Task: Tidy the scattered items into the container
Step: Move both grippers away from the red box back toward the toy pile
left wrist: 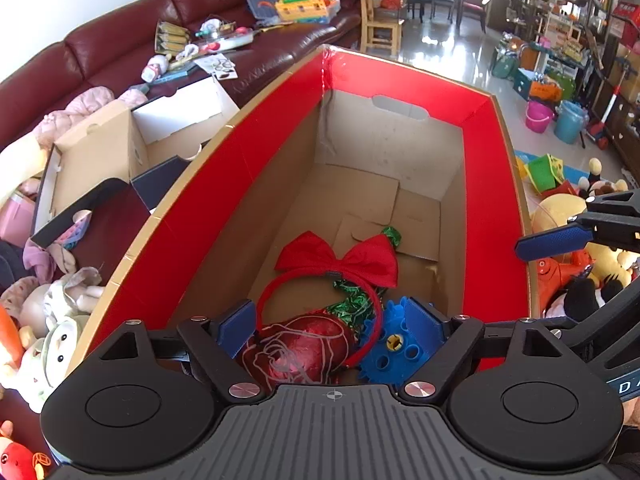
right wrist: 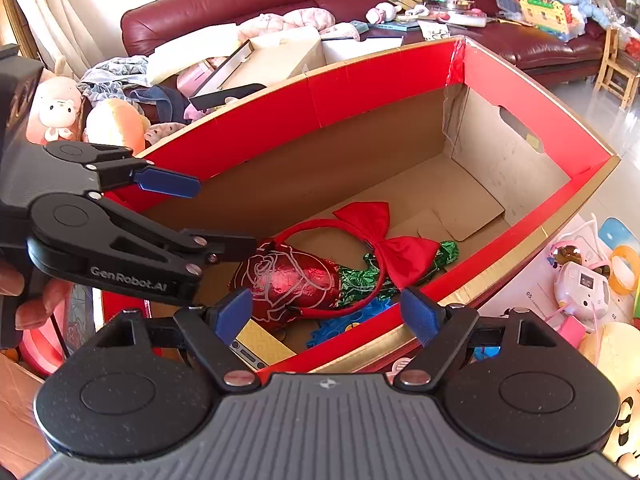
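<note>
Below, the foil rose [left wrist: 298, 350] lies in the cardboard box [left wrist: 256, 184] under both grippers' wide-open, empty fingers [left wrist: 236, 330].

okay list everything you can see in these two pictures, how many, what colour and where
box: one, cardboard with a red inner rim, centre of both views
headband: one, red with a bow, in the box
foil rose: one, red with green leaves, in the box under the headband
gear toy: one, blue, in the box beside the rose
sofa: one, dark red, behind the box, strewn with toys and clothes
plush toys: several, mostly white and pink, outside the box
buckets: two, pink and blue, on the floor far off
left hand-held gripper: open, over the box
right hand-held gripper: open, over the box
</note>
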Action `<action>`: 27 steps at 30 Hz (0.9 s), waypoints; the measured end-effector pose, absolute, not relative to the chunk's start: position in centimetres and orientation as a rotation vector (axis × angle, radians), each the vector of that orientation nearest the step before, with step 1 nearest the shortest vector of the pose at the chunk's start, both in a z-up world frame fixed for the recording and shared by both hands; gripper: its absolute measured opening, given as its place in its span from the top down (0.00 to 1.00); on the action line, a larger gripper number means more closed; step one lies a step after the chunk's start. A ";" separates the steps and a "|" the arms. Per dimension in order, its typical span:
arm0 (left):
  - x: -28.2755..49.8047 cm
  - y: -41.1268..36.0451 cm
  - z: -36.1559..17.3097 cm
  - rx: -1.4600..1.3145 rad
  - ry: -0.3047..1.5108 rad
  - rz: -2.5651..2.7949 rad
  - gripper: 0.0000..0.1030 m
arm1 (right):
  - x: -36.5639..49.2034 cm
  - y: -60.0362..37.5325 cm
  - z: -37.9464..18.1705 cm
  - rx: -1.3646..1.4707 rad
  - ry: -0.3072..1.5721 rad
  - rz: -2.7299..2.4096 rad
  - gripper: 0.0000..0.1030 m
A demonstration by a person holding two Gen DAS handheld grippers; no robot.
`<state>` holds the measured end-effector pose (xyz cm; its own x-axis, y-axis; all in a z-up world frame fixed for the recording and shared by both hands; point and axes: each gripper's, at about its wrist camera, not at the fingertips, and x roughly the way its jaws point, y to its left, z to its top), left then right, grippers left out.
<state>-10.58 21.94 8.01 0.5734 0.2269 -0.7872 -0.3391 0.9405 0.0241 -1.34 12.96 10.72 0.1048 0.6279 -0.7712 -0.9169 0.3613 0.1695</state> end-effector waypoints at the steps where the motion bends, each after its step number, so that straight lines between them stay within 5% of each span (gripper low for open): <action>1: -10.5 21.9 7.9 -0.134 0.905 0.331 0.12 | -1.3 12.9 10.7 -0.398 0.885 1.184 0.18; 27: -10.4 20.0 7.6 -0.090 0.921 0.287 0.12 | -1.7 10.6 12.1 -0.430 0.808 1.144 0.17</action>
